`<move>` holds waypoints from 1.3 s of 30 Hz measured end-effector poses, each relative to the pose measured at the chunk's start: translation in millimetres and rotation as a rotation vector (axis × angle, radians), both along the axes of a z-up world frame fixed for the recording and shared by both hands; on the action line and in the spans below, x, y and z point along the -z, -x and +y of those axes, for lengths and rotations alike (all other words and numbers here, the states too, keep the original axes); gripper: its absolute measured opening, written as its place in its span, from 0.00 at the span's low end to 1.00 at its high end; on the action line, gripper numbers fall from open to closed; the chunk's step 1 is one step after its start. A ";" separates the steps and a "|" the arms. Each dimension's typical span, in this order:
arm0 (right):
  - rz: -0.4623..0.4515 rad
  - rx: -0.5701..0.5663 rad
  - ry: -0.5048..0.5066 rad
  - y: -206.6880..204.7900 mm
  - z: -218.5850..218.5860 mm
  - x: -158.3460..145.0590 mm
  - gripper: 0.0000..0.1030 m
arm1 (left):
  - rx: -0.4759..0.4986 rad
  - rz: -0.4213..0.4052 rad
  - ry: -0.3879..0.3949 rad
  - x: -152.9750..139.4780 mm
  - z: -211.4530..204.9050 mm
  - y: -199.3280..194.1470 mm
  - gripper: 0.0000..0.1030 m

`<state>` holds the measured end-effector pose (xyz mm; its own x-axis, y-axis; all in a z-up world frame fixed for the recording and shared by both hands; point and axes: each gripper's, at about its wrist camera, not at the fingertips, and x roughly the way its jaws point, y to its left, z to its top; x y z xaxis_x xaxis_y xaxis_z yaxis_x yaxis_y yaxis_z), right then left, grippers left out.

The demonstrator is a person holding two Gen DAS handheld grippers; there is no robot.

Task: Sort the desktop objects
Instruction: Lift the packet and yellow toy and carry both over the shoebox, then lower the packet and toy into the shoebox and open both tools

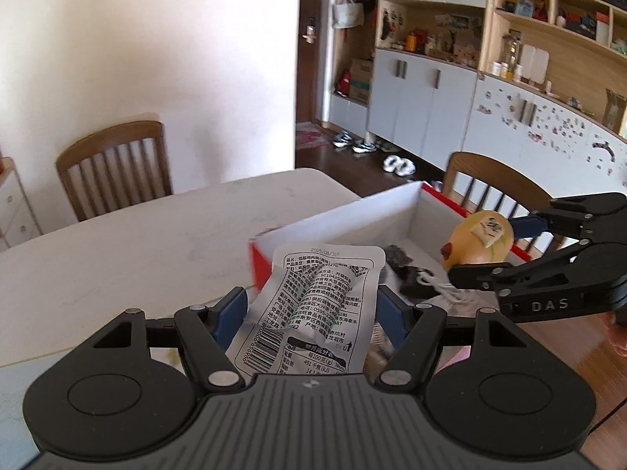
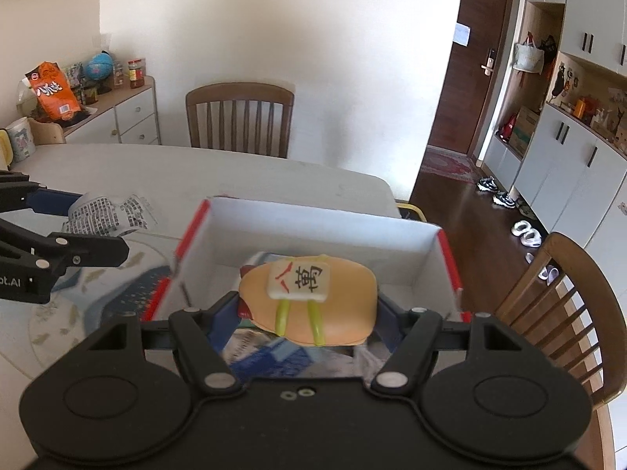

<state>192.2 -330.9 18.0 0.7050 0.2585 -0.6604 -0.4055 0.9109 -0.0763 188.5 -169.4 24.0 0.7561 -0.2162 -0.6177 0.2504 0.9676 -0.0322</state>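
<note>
My left gripper (image 1: 311,305) is shut on a silver snack packet (image 1: 313,309) with black print and holds it up at the near left corner of a red-and-white box (image 1: 341,215). My right gripper (image 2: 307,305) is shut on an orange squishy toy (image 2: 309,301) with a mahjong tile on it, held above the box (image 2: 313,215). The toy (image 1: 480,241) and the right gripper (image 1: 490,250) show at the right in the left wrist view. The packet (image 2: 109,209) and the left gripper (image 2: 86,223) show at the left in the right wrist view. Dark and white items (image 1: 411,274) lie inside the box.
The box sits on a white table (image 1: 137,235) near its right edge. Wooden chairs stand behind (image 2: 240,117) and to the right (image 2: 564,305). A mug (image 2: 17,139) stands at the table's far left. A patterned mat (image 2: 98,293) lies under the left gripper.
</note>
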 end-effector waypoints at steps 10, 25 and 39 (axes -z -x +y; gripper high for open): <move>0.069 0.016 0.018 -16.4 -32.6 21.6 0.69 | 0.070 0.044 -0.054 22.0 -48.8 -31.8 0.68; 0.163 -0.006 0.051 -42.4 -42.3 50.1 0.69 | 0.105 0.136 -0.119 53.1 -85.7 -75.0 0.68; 0.233 -0.040 0.079 -57.0 -39.4 70.0 0.69 | 0.119 0.242 -0.149 84.0 -94.0 -104.4 0.68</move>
